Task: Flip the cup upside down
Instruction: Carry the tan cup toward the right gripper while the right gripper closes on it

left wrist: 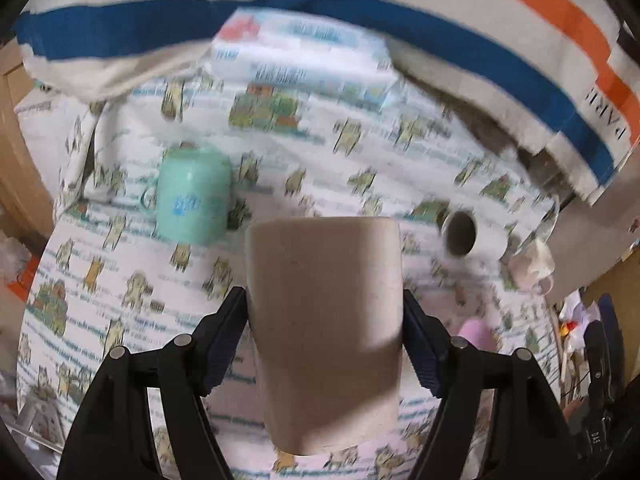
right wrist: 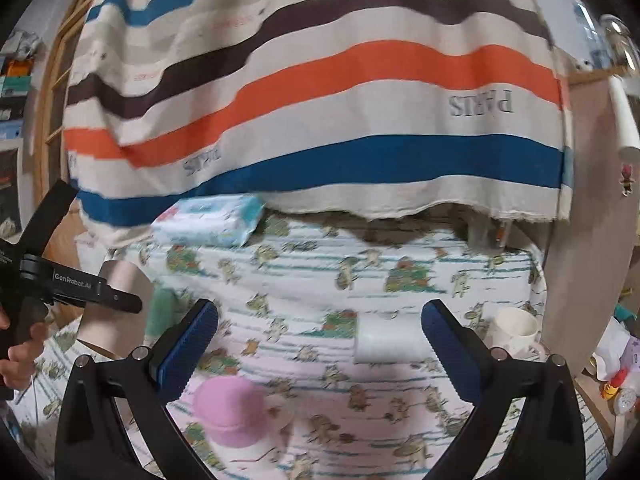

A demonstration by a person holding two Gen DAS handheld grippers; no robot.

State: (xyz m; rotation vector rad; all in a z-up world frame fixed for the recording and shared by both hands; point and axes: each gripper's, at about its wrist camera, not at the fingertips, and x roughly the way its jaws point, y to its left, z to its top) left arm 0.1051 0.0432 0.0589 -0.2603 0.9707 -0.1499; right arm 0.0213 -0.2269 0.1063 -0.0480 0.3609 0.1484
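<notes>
My left gripper (left wrist: 325, 312) is shut on a tall beige cup (left wrist: 324, 320) and holds it above the patterned tablecloth (left wrist: 120, 300); the cup's wider end points away from the camera. In the right wrist view the same cup (right wrist: 120, 308) shows at the far left, held by the left gripper (right wrist: 120, 304). My right gripper (right wrist: 320, 332) is open and empty above the table. Below its left finger stands a pink cup (right wrist: 230, 412), upside down.
A mint green mug (left wrist: 194, 196) stands upside down at the left. A white mug (left wrist: 474, 238) lies on its side at the right, with another white mug (right wrist: 516, 330) upright beyond it. A wipes pack (left wrist: 304, 56) lies at the back under a striped cloth (right wrist: 320, 100).
</notes>
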